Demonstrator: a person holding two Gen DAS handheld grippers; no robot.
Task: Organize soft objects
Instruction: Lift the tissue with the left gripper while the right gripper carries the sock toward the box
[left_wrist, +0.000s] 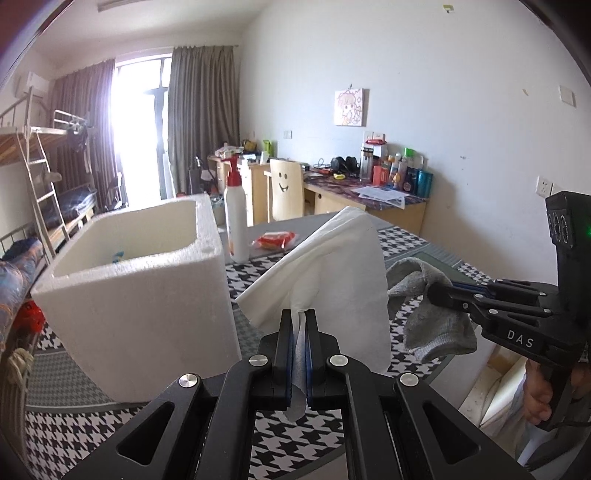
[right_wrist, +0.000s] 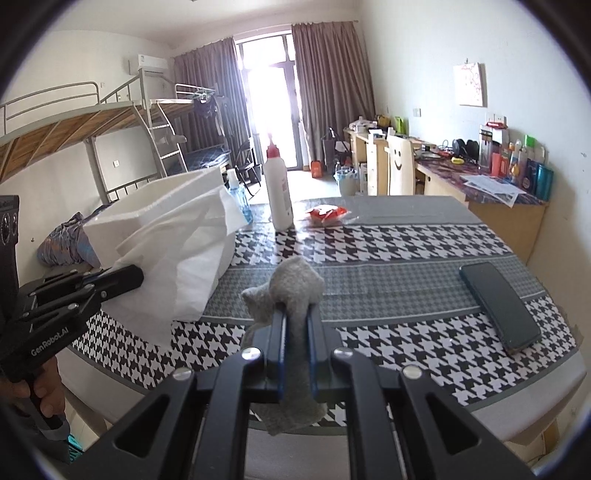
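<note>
My left gripper (left_wrist: 300, 314) is shut on a white tissue (left_wrist: 332, 266) and holds it up above the table, just right of a white foam box (left_wrist: 147, 295). My right gripper (right_wrist: 295, 314) is shut on a grey sock (right_wrist: 291, 284), lifted above the houndstooth tablecloth. The right gripper (left_wrist: 439, 293) with the sock (left_wrist: 428, 321) also shows in the left wrist view, right of the tissue. The left gripper (right_wrist: 138, 275), the tissue (right_wrist: 184, 258) and the foam box (right_wrist: 147, 203) show at the left of the right wrist view.
A white bottle with a red cap (left_wrist: 236, 218) and a red packet (left_wrist: 275, 240) stand behind the box. A dark phone (right_wrist: 500, 306) lies on the table's right side. The tablecloth (right_wrist: 406, 332) covers the table. Desks and a bunk bed lie beyond.
</note>
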